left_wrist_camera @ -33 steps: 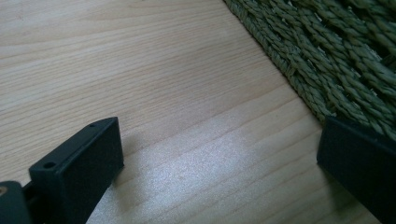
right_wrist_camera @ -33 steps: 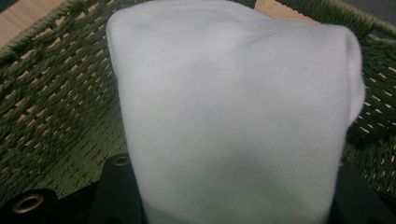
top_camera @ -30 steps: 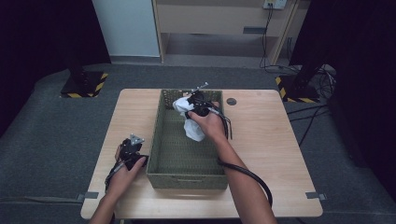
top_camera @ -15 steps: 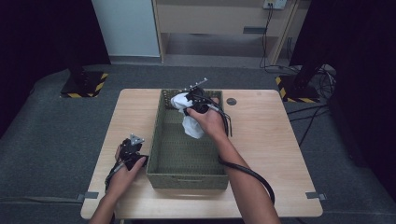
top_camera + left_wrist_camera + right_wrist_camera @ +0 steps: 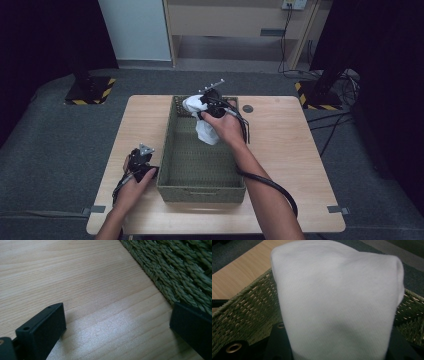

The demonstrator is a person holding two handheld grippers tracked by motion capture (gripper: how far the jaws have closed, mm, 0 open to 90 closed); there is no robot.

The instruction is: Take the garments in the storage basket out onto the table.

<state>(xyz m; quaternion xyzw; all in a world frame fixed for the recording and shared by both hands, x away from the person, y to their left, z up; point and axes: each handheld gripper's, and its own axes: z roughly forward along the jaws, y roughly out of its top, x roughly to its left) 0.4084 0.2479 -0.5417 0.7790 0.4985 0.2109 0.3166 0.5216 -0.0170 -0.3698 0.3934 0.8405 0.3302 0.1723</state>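
White cloth (image 5: 204, 131) is clamped between the jaws of the right gripper (image 5: 199, 106), which have just been closing on it; the cloth hangs from the grip above the far end of the woven green basket (image 5: 172, 150), its lower part dangling inside the far half. In the right gripper view the cloth (image 5: 337, 302) rises from between the two black jaws, with the basket's wall (image 5: 242, 315) behind it. The basket stands at the middle of the wooden table (image 5: 145, 120), its long side running from the near edge towards the far edge. Left gripper (image 5: 140, 159) rests on the table near the near-left corner, just beside the basket's left wall. Its jaws stand released and wide apart, nothing between them but bare table (image 5: 87, 290); the basket's weave (image 5: 180, 272) lies close by the right-hand jaw
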